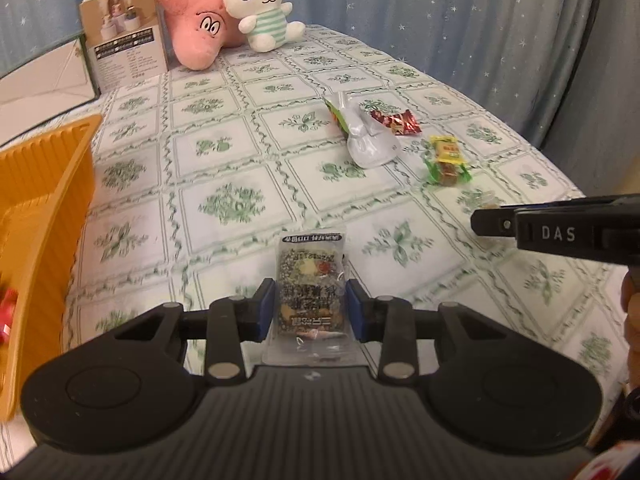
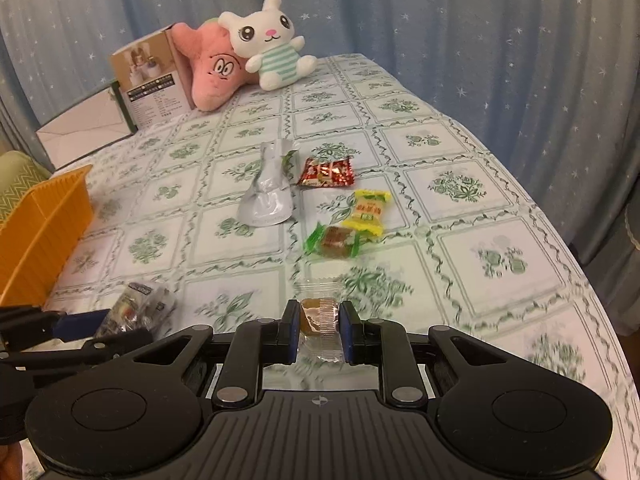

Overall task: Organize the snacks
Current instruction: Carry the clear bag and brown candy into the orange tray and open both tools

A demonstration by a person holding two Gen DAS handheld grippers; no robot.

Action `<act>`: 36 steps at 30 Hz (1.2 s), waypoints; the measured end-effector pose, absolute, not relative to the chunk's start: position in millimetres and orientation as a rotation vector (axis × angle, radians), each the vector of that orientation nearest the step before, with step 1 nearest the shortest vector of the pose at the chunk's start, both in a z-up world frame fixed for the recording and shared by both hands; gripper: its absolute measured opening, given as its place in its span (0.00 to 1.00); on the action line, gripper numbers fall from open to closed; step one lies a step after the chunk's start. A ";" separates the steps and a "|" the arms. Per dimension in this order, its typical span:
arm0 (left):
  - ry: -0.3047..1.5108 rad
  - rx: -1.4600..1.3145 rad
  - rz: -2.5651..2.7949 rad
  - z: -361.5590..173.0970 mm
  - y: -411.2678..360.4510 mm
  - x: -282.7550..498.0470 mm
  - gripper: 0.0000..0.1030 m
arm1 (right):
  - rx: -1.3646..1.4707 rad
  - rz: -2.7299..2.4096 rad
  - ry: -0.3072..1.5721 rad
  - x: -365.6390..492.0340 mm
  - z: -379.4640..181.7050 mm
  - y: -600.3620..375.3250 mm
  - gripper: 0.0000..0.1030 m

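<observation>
Left hand-held gripper (image 1: 311, 306) pinches a flat seed-bar packet (image 1: 311, 280) by its side edges just above the table (image 1: 224, 152) — light, crinkly, slippery. Right hand-held gripper (image 2: 319, 330) squeezes a small soft clear-wrapped candy (image 2: 318, 314).

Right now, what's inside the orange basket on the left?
In the orange basket, the left wrist view shows only something red and white at the frame edge. The basket wall and the frame edge hide the rest of its inside.

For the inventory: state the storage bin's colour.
Orange, ribbed bin; clearest in the right wrist view.
</observation>
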State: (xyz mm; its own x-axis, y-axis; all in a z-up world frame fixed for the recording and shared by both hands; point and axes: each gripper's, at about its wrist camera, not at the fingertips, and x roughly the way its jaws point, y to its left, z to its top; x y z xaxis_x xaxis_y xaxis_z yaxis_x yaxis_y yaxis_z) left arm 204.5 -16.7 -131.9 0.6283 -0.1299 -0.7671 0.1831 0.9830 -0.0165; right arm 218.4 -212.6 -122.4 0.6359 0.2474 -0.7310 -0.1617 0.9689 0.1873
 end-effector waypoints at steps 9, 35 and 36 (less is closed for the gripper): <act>0.855 0.015 -0.159 -92.0 -7.0 150.3 0.33 | 0.106 0.253 0.845 162.4 -91.8 -197.3 0.20; 0.755 -0.052 0.045 -13.7 90.0 43.7 0.33 | -0.019 0.472 0.757 73.0 -19.4 -97.6 0.20; 0.753 -0.055 0.050 -12.8 93.2 42.3 0.33 | -0.022 0.480 0.756 73.0 -18.7 -93.3 0.20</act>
